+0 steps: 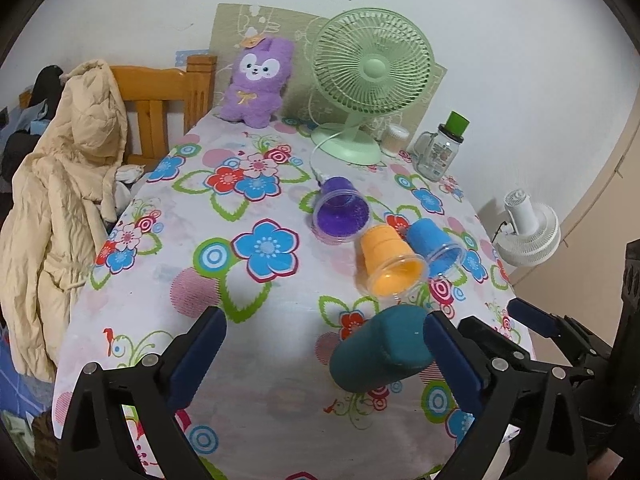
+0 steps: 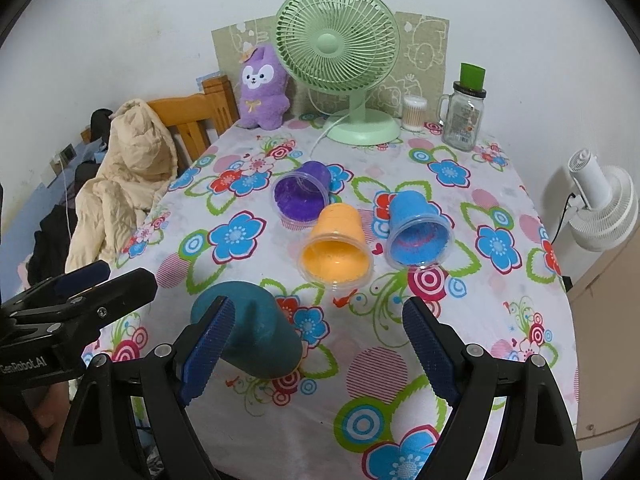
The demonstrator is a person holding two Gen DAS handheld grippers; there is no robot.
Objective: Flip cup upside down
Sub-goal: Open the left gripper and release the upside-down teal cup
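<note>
The bench point(image 2: 256, 432) fills the view under a flowered cloth, with one green desk fan point(image 2: 338, 36) standing at its far edge and one purple plush toy point(image 2: 262, 88) propped beside it. One glass jar mug point(image 2: 464, 116) with a green cap sits to the fan's right.

Four cups, all lying on their sides. The teal cup point(image 2: 260, 332) is nearest: opaque, dark teal, matte, tapering from a wide end to a narrower closed end. Its long axis runs diagonally, with the narrow end pointing away and to the left in the right wrist view; the wide end comes toward the camera and to the right. It lies on the cloth at the near middle of the bench, between the two tools.

Beyond it, the orange cup point(image 2: 338, 246), the blue cup point(image 2: 416, 228) and the purple cup point(image 2: 302, 194) each turn their clear-rimmed mouths toward the camera.

Left hand-held gripper point(image 1: 324, 344): fingers spread wide, the right finger just beside the teal cup point(image 1: 380, 348). Right hand-held gripper point(image 2: 318, 336): fingers apart too, nothing clamped, with its left finger in front of the cup.
</note>
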